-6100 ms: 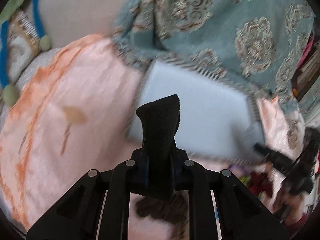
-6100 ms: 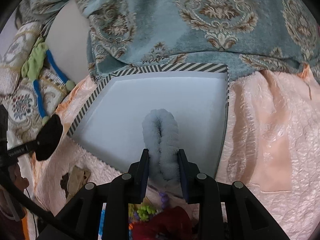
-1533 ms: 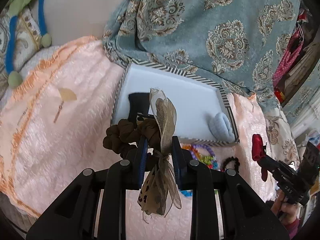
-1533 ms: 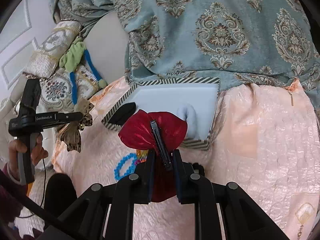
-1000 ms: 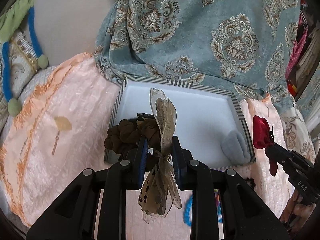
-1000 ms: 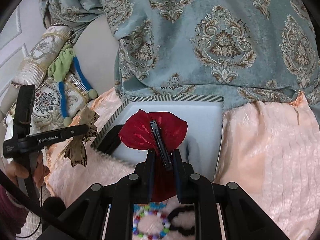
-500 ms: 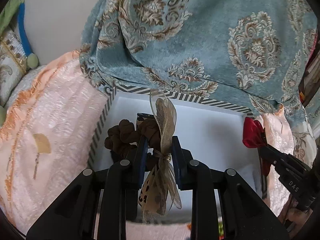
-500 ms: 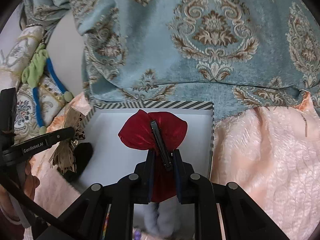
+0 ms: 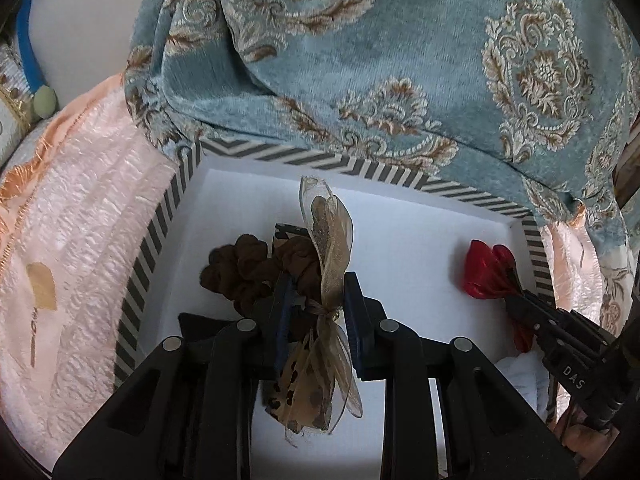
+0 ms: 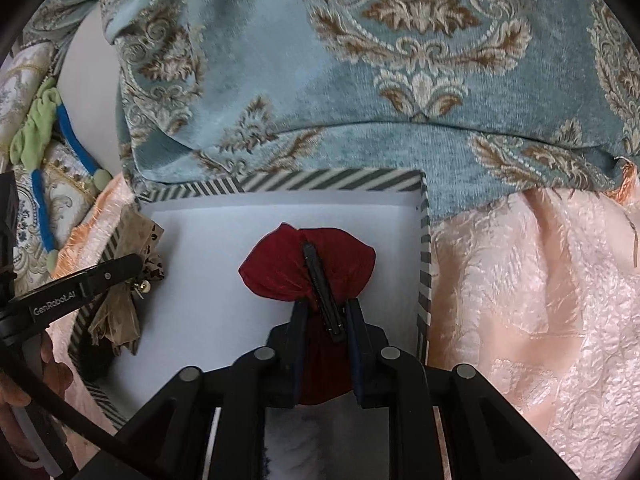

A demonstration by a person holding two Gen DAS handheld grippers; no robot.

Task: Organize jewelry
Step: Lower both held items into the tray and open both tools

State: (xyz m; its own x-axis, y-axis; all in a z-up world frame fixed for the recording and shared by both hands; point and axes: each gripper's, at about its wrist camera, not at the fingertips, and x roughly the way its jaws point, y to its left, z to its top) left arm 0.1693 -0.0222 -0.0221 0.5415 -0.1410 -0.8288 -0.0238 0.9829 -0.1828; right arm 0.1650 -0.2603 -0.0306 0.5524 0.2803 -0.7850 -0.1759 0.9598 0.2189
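A white tray with a striped rim [image 9: 360, 164] lies on the bed. My left gripper [image 9: 316, 280] hovers over its left half. Its jaws are opening, with a brown scrunchie [image 9: 236, 268] and its sheer tan bow [image 9: 332, 232] still between the pads. My right gripper [image 10: 326, 308] is shut on a red bow hair clip [image 10: 280, 268] above the tray's [image 10: 320, 182] right half. The red bow [image 9: 486, 276] shows at the right in the left wrist view. A black piece [image 9: 200, 326] and a white fluffy piece [image 10: 296, 440] lie in the tray, partly hidden by the grippers.
A teal patterned blanket [image 10: 360, 100] drapes over the tray's far edge. Peach bedspread [image 10: 540, 300] surrounds the tray on both sides. A green and blue cord [image 10: 44, 120] lies on a cushion at the far left. A hand [image 10: 24, 376] holds the left gripper's handle.
Both grippers have moved forward and down over the tray, which now fills more of each view. The beads on the bedspread have dropped out of sight. Each gripper still carries its piece.
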